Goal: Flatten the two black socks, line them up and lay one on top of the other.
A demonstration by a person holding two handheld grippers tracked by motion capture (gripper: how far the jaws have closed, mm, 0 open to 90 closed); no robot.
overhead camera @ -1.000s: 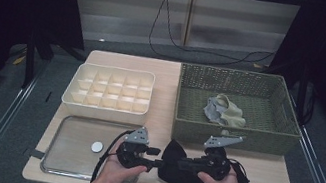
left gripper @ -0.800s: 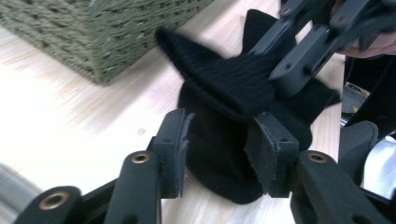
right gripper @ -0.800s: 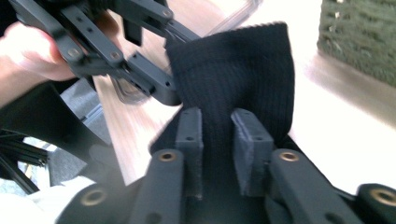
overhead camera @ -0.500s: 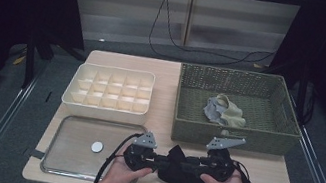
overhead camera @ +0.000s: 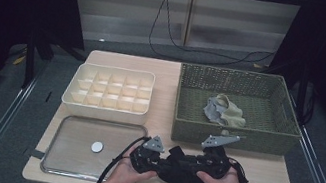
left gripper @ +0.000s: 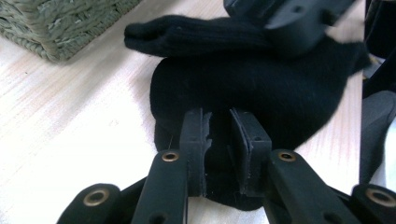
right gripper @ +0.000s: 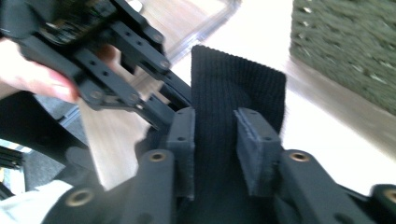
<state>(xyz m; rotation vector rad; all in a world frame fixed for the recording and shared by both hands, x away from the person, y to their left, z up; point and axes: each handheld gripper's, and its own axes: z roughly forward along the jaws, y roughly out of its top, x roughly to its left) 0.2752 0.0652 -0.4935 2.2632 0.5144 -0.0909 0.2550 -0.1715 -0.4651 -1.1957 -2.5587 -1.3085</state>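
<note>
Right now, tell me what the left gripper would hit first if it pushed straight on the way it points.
The left gripper already has the black sock between its jaws. Beyond the sock, it would probably meet the right gripper, though depth is unclear.

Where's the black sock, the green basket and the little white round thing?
black sock (left gripper: 261, 93), left gripper view, middle of its knit body
green basket (overhead camera: 229, 134), high view, front woven wall
little white round thing (overhead camera: 97, 147), high view, its centre
</note>
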